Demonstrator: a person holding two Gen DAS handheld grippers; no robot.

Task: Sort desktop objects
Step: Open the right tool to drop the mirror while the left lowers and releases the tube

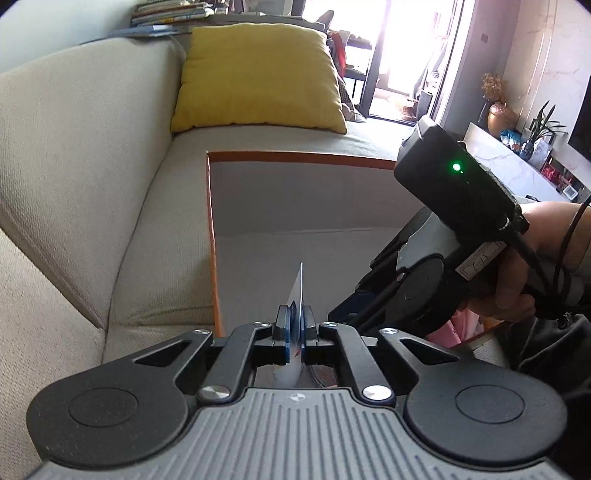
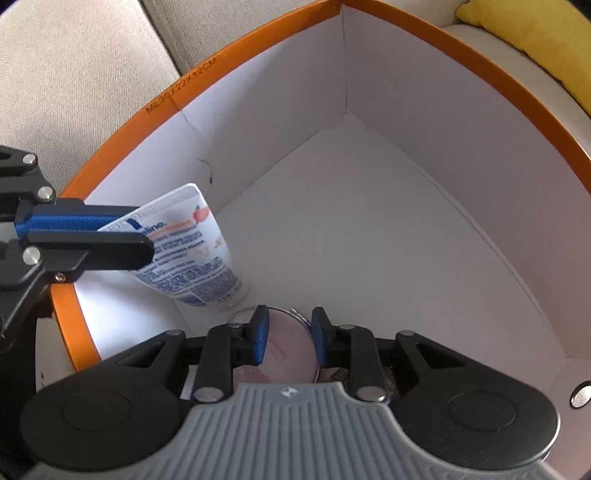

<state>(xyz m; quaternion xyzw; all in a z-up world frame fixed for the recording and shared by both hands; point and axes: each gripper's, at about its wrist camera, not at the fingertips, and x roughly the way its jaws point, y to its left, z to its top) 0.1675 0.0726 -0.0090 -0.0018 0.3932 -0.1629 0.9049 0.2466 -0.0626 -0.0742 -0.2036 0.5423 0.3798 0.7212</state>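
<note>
An orange-rimmed white box [image 2: 369, 221] sits on a beige sofa; it also shows in the left wrist view [image 1: 295, 192]. My left gripper [image 1: 294, 325] is shut on the flat end of a white lotion tube [image 1: 298, 288], seen edge-on. In the right wrist view the tube [image 2: 192, 251] hangs from the left gripper [image 2: 110, 236] inside the box by its left wall, cap end down. My right gripper [image 2: 289, 334] is open, its fingers on either side of a round pink disc [image 2: 284, 350] low in the box. The right gripper's body [image 1: 424, 280] is at the right of the left wrist view.
A yellow cushion [image 1: 258, 74] leans on the sofa back [image 1: 74, 147] behind the box. Books [image 1: 170, 13] lie on top of the sofa back. A white counter with plants [image 1: 517, 155] stands at the far right. The box floor [image 2: 388, 258] beyond the disc is bare white.
</note>
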